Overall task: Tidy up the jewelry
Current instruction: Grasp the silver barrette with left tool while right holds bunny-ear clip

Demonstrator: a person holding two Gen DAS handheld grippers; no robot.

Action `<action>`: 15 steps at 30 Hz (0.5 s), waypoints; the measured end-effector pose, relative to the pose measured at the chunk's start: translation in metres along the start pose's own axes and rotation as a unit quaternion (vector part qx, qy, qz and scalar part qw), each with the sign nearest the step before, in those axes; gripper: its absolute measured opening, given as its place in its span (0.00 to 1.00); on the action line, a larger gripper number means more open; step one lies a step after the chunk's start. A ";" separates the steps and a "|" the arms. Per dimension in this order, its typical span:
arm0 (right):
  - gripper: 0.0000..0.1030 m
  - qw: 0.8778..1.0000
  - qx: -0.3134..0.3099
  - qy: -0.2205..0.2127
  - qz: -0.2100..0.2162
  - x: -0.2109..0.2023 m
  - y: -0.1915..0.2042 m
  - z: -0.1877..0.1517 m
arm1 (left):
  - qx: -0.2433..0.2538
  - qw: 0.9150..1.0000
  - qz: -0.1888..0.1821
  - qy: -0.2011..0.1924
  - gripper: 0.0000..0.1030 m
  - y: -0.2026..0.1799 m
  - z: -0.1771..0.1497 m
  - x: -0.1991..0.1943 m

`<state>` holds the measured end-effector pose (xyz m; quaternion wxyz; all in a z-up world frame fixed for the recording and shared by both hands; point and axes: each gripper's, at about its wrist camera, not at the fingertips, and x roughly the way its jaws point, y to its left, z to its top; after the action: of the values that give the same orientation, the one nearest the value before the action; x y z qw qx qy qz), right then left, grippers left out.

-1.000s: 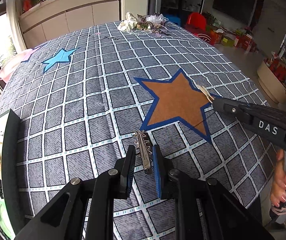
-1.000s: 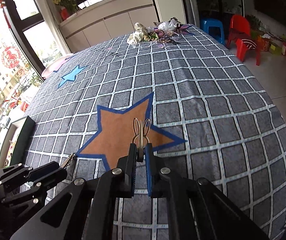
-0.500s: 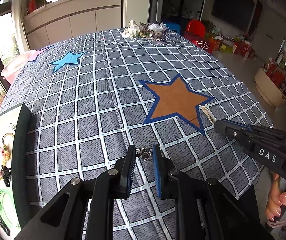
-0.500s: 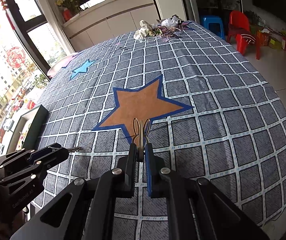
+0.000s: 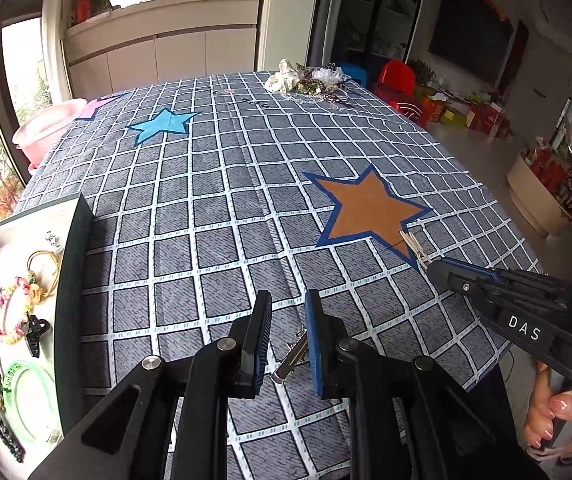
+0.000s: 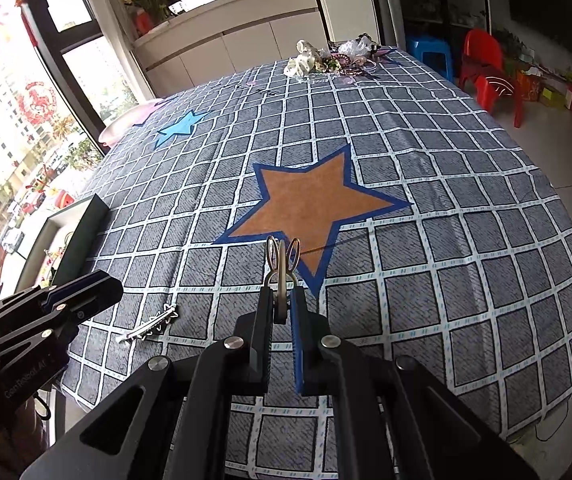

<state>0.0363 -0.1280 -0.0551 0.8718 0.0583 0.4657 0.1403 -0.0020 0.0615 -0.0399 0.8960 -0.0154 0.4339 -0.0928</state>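
My left gripper [image 5: 287,300] hangs over the near part of the checked tablecloth. A silver leaf-shaped hair clip [image 5: 290,354] sits slanted low between its pads, its upper end against the right pad. The right wrist view shows the same clip [image 6: 148,325] just off the left gripper's [image 6: 100,305] tips. My right gripper [image 6: 282,294] is shut on a gold rabbit-ear clip [image 6: 282,258], which sticks out ahead of the tips over the orange star's [image 6: 309,204] lower point. From the left wrist view, the right gripper [image 5: 433,270] and its gold clip [image 5: 415,245] are at the right.
An open jewellery box [image 5: 72,300] with bracelets, a black claw clip and a green bangle stands at the near left. A heap of jewellery [image 5: 309,82] lies at the table's far end. A person's hand [image 5: 561,412] holds the right gripper's handle. Red chairs stand beyond the table.
Both grippers have drawn back from the orange star toward the near edge, carrying their clips. The silver clip has swung from pointing ahead to slanting. More of the box shows at the left.
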 end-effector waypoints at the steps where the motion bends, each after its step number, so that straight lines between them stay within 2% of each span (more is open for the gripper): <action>1: 0.09 1.000 -0.003 0.000 0.000 0.000 0.003 0.000 | -0.002 1.000 0.000 0.003 0.24 0.003 -0.001 0.001; 7: 0.09 1.000 -0.007 0.000 0.004 0.002 0.013 -0.005 | 0.002 1.000 0.012 0.017 0.25 0.004 -0.010 0.007; 9: 0.09 1.000 -0.007 0.000 0.006 0.001 0.014 -0.007 | 0.010 1.000 0.009 0.022 0.28 0.002 -0.012 0.009; 10: 0.09 1.000 -0.006 0.000 0.006 0.000 0.014 -0.008 | 0.014 1.000 0.009 0.024 0.52 0.001 -0.013 0.010; 11: 0.09 1.000 -0.004 0.000 0.006 -0.001 0.013 -0.009 | 0.016 1.000 0.013 0.022 0.86 0.000 -0.015 0.010; 12: 0.09 1.000 -0.003 0.001 0.007 -0.002 0.012 -0.010 | 0.021 0.999 0.021 0.012 0.93 -0.001 -0.016 0.009; 15: 0.09 1.000 0.001 -0.002 0.007 -0.006 0.009 -0.013 | 0.047 0.998 0.028 0.008 0.94 -0.007 -0.019 0.009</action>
<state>0.0210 -0.1217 -0.0556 0.8718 0.0624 0.4636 0.1455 -0.0119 0.0544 -0.0578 0.8946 0.0401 0.4362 -0.0883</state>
